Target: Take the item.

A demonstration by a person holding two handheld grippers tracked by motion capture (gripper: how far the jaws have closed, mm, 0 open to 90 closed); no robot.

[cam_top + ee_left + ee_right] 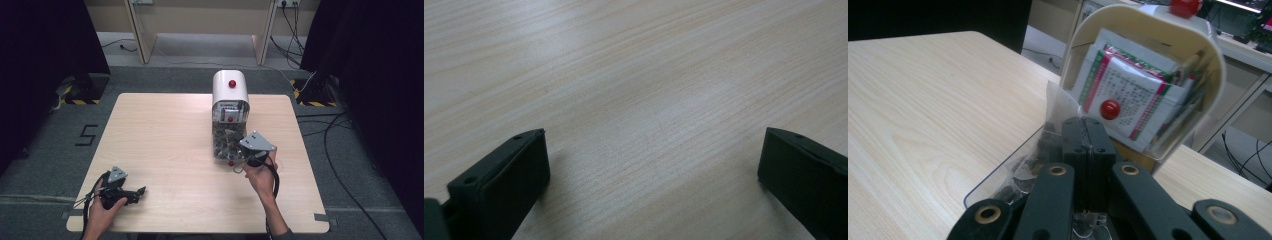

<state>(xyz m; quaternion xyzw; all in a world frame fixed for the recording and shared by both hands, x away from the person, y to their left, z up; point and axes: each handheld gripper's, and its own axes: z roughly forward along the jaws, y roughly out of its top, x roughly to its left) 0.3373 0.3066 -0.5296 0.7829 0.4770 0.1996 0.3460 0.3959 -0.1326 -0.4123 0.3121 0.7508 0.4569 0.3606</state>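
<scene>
your right gripper [1087, 131], jaws pressed together, sits over the clear drawer [1013, 170] of the white box [230, 92]; keep it steady (your left gripper [651, 165] rests jaws apart).

High view: overhead, facing fwd/down. Gripper views: close, low; all share table [165, 150].

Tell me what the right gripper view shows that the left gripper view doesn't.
Right gripper view: its tongs closed together, a white arched box with a red knob, printed packets inside, and its clear flap hanging open over the table.

Left gripper view: tongs wide apart with nothing between them.

Both: the light wooden tabletop and each gripper's own black jaws.
</scene>
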